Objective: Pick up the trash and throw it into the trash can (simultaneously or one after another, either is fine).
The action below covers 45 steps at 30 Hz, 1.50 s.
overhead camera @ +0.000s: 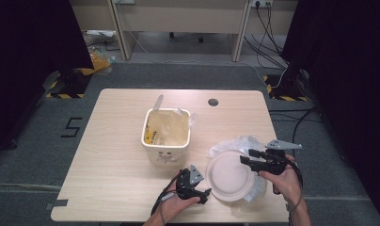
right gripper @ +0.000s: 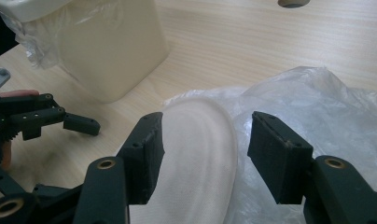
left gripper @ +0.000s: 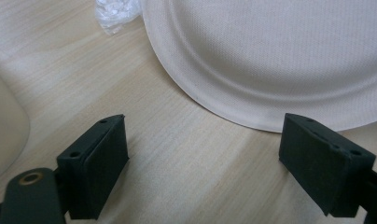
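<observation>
Here, in the right gripper view, we see the right gripper (right gripper: 203,154) with its two black jaws parted and the raised rim of the paper plate (right gripper: 198,154) standing between them; the left jaw lies against or just beside the plate's edge, while a clear gap separates the right jaw from it, so we read the jaws as spread around the rim rather than pinching it. In the left gripper view, the left gripper (left gripper: 200,158) has its jaws wide apart with only bare wood between them, and the near edge of the plate curves just beyond the jaw tips without touching either one. Moving outward, the high view places the plate at the front right of the table (overhead camera: 117,155), lying on a crumpled sheet of clear plastic (overhead camera: 247,143) that spills out behind it and to its right. In that view the right gripper comes in from the plate's right side, held in a hand, with its grey three-cornered plate on top; the left gripper sits at the plate's lower left edge, also held in a hand, its cable trailing toward the table's near edge. Behind the left gripper, near the middle of the table, stands a cream-coloured bin (overhead camera: 166,134) lined with a clear bag, apart from the plate. A small round hole (overhead camera: 213,102) marks the tabletop farther back.
</observation>
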Each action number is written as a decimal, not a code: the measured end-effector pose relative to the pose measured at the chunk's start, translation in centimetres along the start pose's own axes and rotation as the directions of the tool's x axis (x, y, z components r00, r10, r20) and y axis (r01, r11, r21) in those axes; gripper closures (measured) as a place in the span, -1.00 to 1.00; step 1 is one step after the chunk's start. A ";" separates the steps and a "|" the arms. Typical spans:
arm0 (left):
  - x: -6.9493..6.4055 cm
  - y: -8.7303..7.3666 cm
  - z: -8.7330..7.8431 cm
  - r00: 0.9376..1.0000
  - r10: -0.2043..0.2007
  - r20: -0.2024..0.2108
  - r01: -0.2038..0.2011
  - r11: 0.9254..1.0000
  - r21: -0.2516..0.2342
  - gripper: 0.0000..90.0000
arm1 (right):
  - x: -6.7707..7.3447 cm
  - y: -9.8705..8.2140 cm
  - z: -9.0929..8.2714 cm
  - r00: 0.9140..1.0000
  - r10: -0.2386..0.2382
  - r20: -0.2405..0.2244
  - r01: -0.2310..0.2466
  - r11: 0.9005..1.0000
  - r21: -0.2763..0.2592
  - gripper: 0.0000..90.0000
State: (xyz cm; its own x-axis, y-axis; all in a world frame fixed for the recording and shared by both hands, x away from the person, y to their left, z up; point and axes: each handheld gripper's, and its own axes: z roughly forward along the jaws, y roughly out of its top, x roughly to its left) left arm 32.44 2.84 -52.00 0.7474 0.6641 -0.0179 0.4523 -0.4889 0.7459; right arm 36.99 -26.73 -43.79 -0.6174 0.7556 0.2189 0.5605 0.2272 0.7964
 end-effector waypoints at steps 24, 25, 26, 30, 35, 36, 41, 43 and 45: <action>-0.1 0.1 0.1 1.000 -0.003 -0.010 0.003 1.000 0.005 -0.71 | 0.1 0.4 2.3 1.000 0.008 -0.012 -0.007 0.998 0.057 -0.02; -0.1 0.1 0.1 1.000 -0.004 -0.011 0.004 1.000 0.004 -0.71 | 0.2 0.3 2.4 1.000 0.005 -0.016 -0.004 0.998 0.063 -0.01; -0.1 0.1 0.2 1.000 -0.004 -0.011 0.004 1.000 0.004 -0.71 | 0.4 0.2 2.6 1.000 0.007 -0.023 -0.005 0.998 0.067 -0.01; -0.1 0.1 0.2 1.000 -0.006 -0.013 0.006 1.000 0.005 -0.71 | 1.2 0.5 2.6 0.999 -0.025 -0.036 0.028 0.997 0.068 0.02; -0.2 0.1 0.2 1.000 -0.012 -0.015 0.012 1.000 0.001 -0.71 | 2.1 0.9 2.0 0.998 -0.059 -0.037 0.061 0.997 0.045 0.05; -0.2 0.1 0.2 1.000 -0.011 -0.015 0.011 1.000 0.001 -0.71 | 2.3 1.0 1.9 0.997 -0.064 -0.040 0.065 0.997 0.043 0.06; -0.2 0.1 0.2 1.000 -0.012 -0.015 0.012 1.000 0.001 -0.71 | 3.1 1.5 1.7 0.995 -0.078 -0.060 0.079 0.997 0.021 0.07; -0.2 0.1 0.2 1.000 -0.012 -0.015 0.012 1.000 0.001 -0.71 | 3.1 1.4 1.8 0.996 -0.071 -0.056 0.073 0.997 0.022 0.06; -0.2 0.1 0.2 1.000 -0.012 -0.015 0.012 1.000 0.001 -0.71 | 3.0 1.3 1.9 0.997 -0.061 -0.055 0.062 0.998 0.024 0.06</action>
State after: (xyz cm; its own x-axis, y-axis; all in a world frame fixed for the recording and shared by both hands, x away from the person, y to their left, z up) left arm 32.46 2.54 -52.03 0.7344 0.6785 -0.0170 0.4620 -0.4814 0.7448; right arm 36.89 -22.99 -43.11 -0.6796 0.7055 0.2010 0.5344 0.2885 0.7945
